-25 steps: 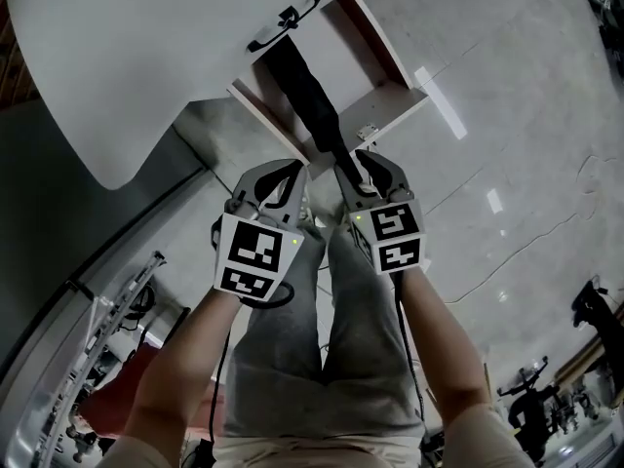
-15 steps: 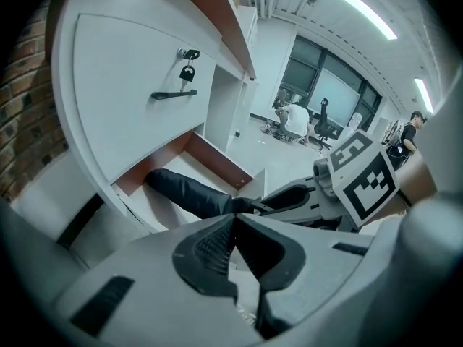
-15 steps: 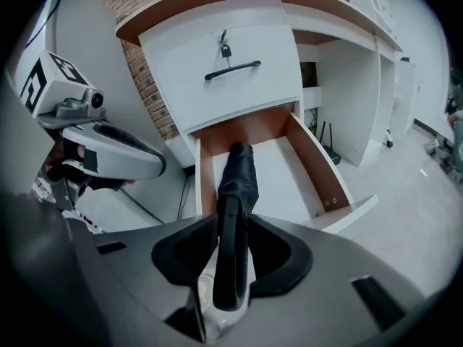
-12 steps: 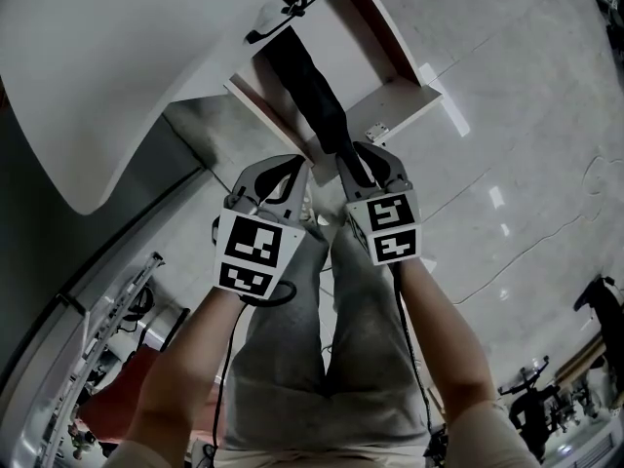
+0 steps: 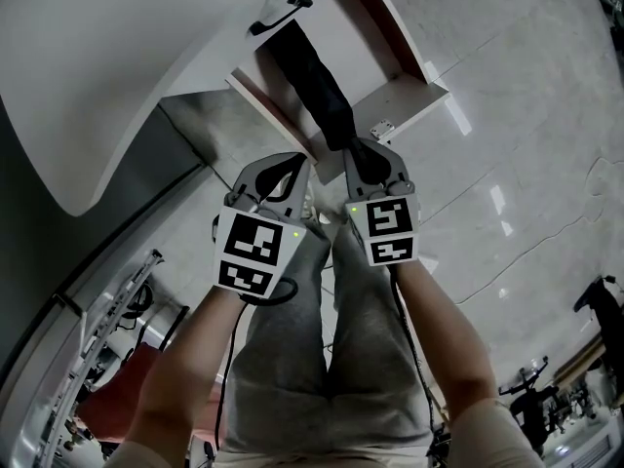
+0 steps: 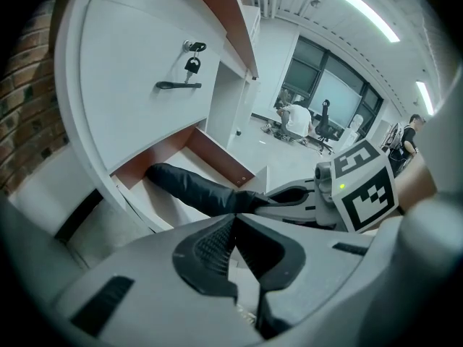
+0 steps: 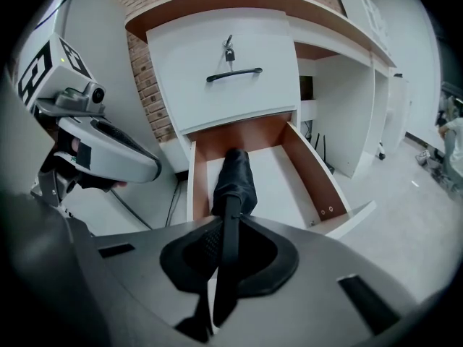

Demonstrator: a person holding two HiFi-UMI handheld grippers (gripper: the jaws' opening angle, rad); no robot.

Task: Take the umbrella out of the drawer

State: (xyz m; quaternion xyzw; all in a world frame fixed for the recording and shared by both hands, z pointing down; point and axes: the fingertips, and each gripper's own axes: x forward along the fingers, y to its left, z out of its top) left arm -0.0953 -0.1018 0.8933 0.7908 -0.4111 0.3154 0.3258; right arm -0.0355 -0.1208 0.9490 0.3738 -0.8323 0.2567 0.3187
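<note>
The drawer (image 5: 414, 100) stands pulled out below a closed white front with a black handle (image 7: 233, 73). The folded black umbrella (image 5: 314, 81) lies lengthwise inside the drawer, nearer its left wall, with its slim handle end reaching the drawer's front edge on the person's side. That near end is likely why the right gripper (image 5: 359, 152) comes in at the drawer's front rather than reaching deep inside. Its jaws are closing with the umbrella's handle between them, and the pads already look pressed on it from both sides. The left gripper (image 5: 292, 169) hangs just beside it, outside the drawer's front left corner, its jaws brought together on nothing, apparently kept clear so the right has room. Judging from this, the grasp is being made and the lift out of the drawer is not yet begun.
</note>
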